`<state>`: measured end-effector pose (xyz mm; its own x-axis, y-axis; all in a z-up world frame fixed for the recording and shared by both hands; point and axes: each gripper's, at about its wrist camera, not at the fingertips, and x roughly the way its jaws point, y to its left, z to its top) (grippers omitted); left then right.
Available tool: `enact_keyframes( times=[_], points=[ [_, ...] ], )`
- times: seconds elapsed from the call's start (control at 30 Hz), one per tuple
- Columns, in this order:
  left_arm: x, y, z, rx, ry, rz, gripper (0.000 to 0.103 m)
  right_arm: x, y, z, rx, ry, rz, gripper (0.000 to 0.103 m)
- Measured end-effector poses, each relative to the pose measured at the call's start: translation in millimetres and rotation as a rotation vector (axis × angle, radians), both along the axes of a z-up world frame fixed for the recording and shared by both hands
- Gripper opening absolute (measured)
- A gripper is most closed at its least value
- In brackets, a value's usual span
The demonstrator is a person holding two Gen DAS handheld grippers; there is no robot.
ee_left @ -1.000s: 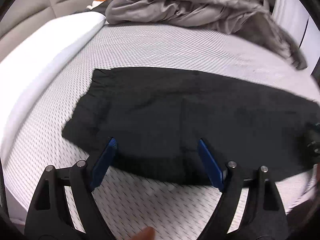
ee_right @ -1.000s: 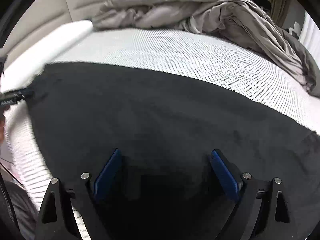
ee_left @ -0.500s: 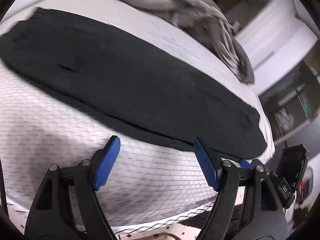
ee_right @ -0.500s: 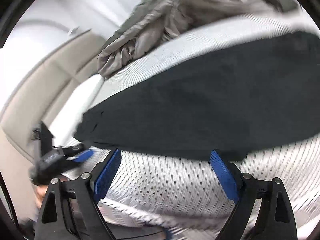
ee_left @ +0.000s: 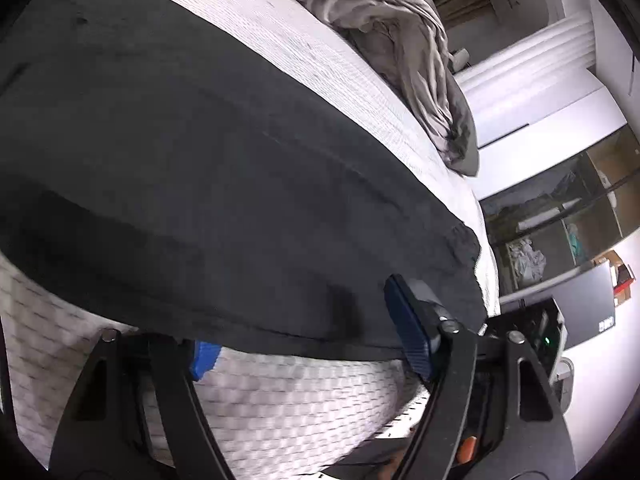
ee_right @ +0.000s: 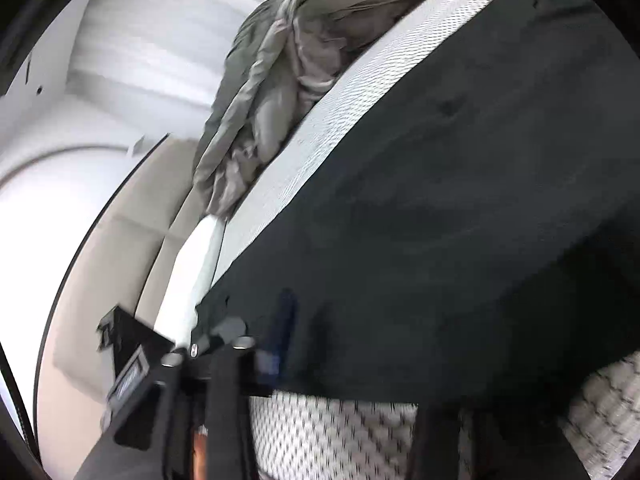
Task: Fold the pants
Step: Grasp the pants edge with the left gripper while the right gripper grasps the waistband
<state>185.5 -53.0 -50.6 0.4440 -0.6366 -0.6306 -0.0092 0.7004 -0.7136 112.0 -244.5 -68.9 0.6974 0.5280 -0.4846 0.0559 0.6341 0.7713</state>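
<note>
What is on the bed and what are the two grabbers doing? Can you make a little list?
Surface: white patterned mattress
Clothing: black pants spread flat along the near edge
Also on bed: crumpled grey blanket at the far side
Left gripper: jaws closing around the pants' near edge, one blue pad under the cloth, one on top
Right gripper: jaws closing at the pants' other end; picture blurred, grip unclear
Fold: not yet made

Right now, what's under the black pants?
The white patterned mattress lies under the black pants; it shows along their edges. Whatever sits beneath their middle is covered, so that part cannot be seen.
</note>
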Motion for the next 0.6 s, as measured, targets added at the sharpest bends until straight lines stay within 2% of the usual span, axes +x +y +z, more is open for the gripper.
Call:
enact_keyframes(
  times=[0.03, 0.1, 0.13, 0.17, 0.2, 0.27, 0.4, 0.6],
  points=[
    [-1, -8, -1, 0.004, 0.004, -0.013, 0.063, 2, 1, -2, -0.002, 0.009, -0.010, 0.022],
    [-4, -30, 0, 0.062, -0.014, -0.036, 0.050, -2, 0, -5, -0.007, 0.008, -0.036, 0.011],
    [0, -37, -1, 0.091, -0.017, -0.047, 0.029, -3, -1, -6, -0.006, 0.000, -0.044, 0.009],
    [0, -40, -3, 0.110, -0.022, -0.046, 0.017, -3, -4, -8, 0.002, -0.001, -0.054, 0.007],
    [0, -38, -4, 0.104, -0.025, -0.037, 0.014, -5, -9, -9, 0.005, 0.005, -0.072, 0.006],
    [0, -25, -9, 0.052, -0.008, -0.013, 0.012, -8, -22, -10, 0.026, 0.007, -0.101, 0.006],
    [-15, 10, -11, 0.031, -0.006, 0.028, 0.013, -18, -55, -8, 0.038, 0.012, -0.138, 0.006],
    [-25, 34, -17, 0.010, -0.001, 0.045, 0.012, -25, -85, -8, 0.085, 0.033, -0.150, 0.010]
  ],
)
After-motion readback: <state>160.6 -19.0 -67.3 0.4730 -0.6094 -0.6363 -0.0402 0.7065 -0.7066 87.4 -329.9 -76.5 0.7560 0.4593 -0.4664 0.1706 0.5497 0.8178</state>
